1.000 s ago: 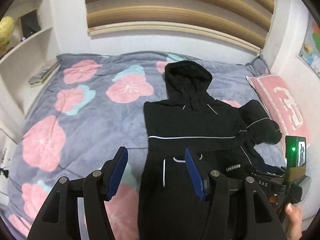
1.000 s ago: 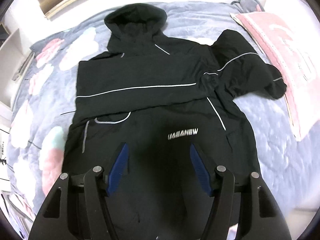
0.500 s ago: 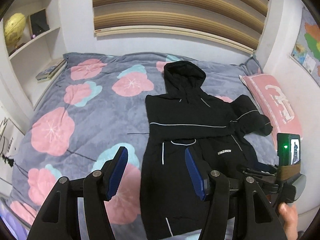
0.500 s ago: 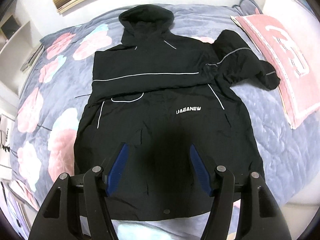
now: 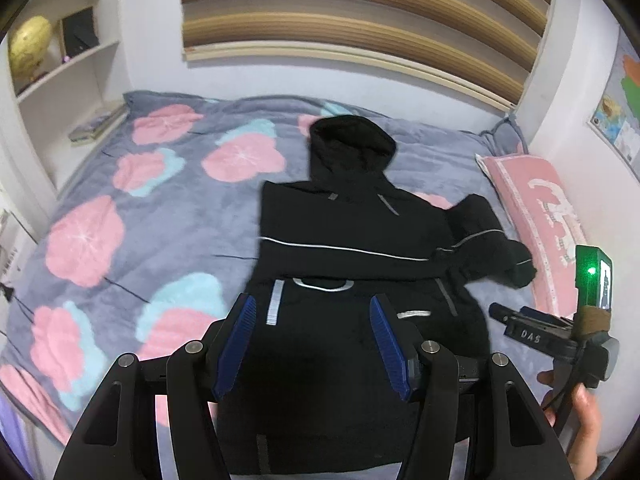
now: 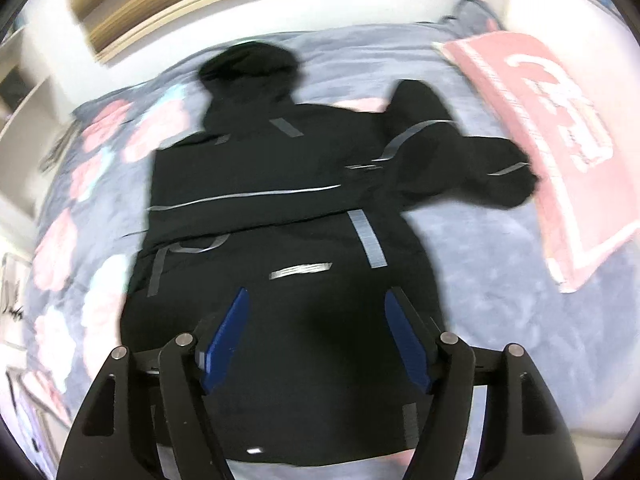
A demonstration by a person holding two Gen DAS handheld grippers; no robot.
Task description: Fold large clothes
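Black hooded jacket (image 5: pixel 344 240) runs lengthwise from frame bottom up to its hood; left gripper (image 5: pixel 312 340) gapes empty, right gripper (image 6: pixel 316 336) is opening, equally near.

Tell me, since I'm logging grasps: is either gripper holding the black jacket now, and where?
Nothing is held. The left gripper is open and the right gripper is opening, both above the black jacket, which lies flat.
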